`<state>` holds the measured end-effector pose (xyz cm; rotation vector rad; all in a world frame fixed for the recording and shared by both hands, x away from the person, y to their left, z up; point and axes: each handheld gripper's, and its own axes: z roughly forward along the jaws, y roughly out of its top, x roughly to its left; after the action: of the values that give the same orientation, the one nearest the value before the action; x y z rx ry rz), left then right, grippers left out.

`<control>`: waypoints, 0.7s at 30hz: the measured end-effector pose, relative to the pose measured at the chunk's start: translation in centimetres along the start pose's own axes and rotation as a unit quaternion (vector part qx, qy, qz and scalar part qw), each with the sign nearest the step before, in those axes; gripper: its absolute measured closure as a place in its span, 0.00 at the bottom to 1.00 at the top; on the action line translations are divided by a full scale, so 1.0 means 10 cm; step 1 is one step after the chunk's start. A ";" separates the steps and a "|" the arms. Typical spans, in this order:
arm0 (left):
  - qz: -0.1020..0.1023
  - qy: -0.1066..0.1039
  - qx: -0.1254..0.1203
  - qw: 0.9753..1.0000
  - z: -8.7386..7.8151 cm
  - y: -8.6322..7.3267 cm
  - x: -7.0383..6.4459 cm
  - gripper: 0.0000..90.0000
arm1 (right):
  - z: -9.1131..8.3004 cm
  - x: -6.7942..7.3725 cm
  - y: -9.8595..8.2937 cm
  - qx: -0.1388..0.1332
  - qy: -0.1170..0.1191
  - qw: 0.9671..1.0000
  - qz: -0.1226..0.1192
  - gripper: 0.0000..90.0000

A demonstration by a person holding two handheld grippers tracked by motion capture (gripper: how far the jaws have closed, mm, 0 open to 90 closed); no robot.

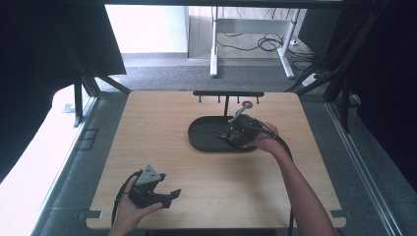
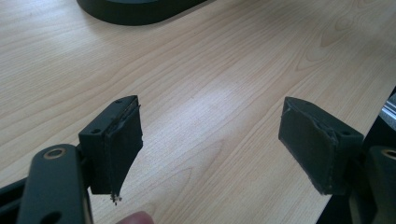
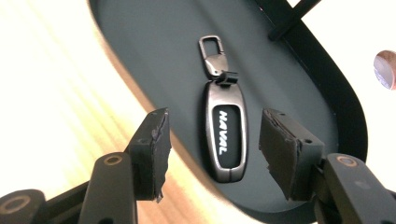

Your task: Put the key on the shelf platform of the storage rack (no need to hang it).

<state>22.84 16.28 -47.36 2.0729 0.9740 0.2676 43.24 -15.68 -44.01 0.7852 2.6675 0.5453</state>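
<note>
1. The key fob lies flat inside the dark oval tray, which sits on the far middle part of the worktop, just in front of a small black hook rack.
2. The right hand-held gripper is over the tray. In the right gripper view its jaws stand apart, one on each side of the fob, and do not touch it.
3. In that view the long axis of the fob runs away from the camera, along the gap between the jaws, with the metal clip at the far end. So the jaws face the two long sides of the fob.
4. I judge that the coming move is to lower and close across the narrow width.
5. The left hand-held gripper is at the near left edge of the worktop, well apart from the tray, jaws wide and holding nothing. The right one is much nearer.
</note>
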 end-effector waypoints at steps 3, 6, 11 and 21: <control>0.000 -0.001 -0.001 1.000 0.00 0.00 0.00 0.24 | -0.09 0.10 -0.09 -0.013 0.004 1.000 0.004 0.49; -0.002 -0.001 -0.002 1.000 0.00 0.00 0.00 0.24 | -0.15 0.18 -0.18 -0.020 0.009 1.000 0.003 0.48; 0.001 0.000 0.000 1.000 -0.01 0.01 -0.01 0.24 | -0.23 0.29 -0.41 -0.042 0.016 0.999 0.018 0.48; 0.002 0.001 0.001 1.000 0.01 0.01 -0.03 0.24 | -0.31 0.49 -0.92 -0.069 0.031 0.996 0.042 0.49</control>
<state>22.69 16.00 -47.33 2.0778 0.9714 0.2709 33.97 -20.89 -46.20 0.8565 2.6276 0.7798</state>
